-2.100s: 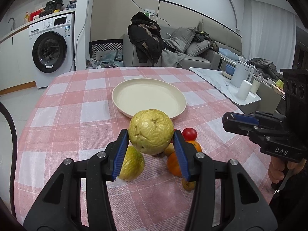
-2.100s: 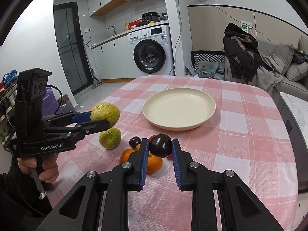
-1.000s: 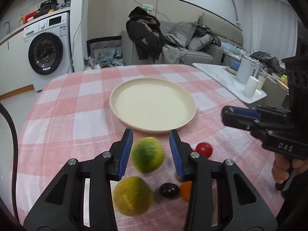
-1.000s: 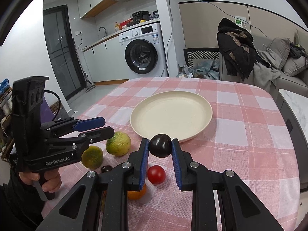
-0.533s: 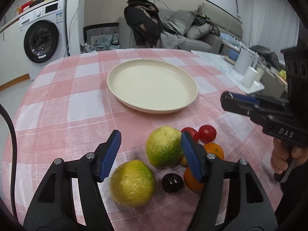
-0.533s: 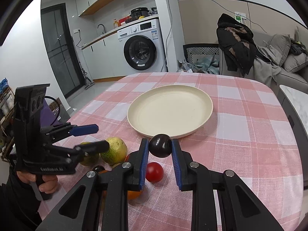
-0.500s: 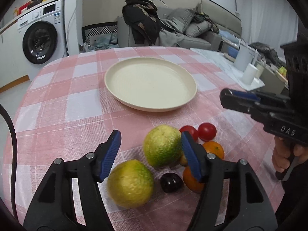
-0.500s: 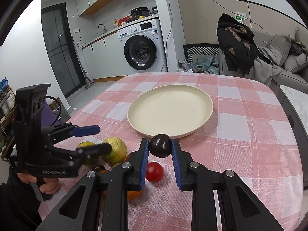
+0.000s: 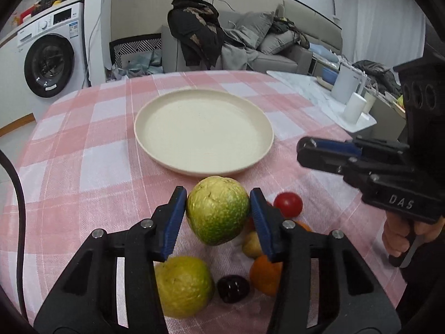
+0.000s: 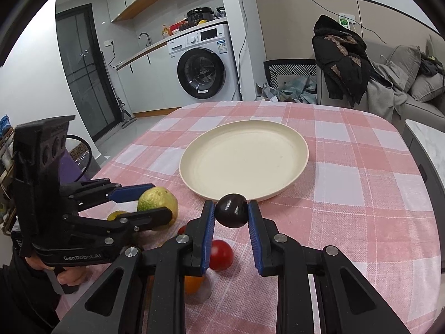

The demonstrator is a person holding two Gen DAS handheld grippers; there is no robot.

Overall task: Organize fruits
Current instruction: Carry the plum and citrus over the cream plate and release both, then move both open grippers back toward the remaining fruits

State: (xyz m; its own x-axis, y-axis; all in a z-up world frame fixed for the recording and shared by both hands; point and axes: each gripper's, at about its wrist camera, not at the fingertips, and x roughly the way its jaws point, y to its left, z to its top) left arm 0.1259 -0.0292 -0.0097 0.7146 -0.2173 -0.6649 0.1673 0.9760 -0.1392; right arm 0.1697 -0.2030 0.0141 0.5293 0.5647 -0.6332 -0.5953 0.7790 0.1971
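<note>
Left claw (image 9: 218, 217) grips a green guava (image 9: 217, 210) — right claw (image 10: 231, 232) grips a dark plum (image 10: 232, 210).

matt cream plate (image 9: 203, 128) – woven checked tablecloth (image 9: 83, 167), glossy dark plum (image 10: 232, 214), rough-skinned green fruit (image 9: 217, 213)

Fruits (image 9: 264, 253) before plate (image 9: 155, 150) — on table (image 9: 69, 167).
</note>
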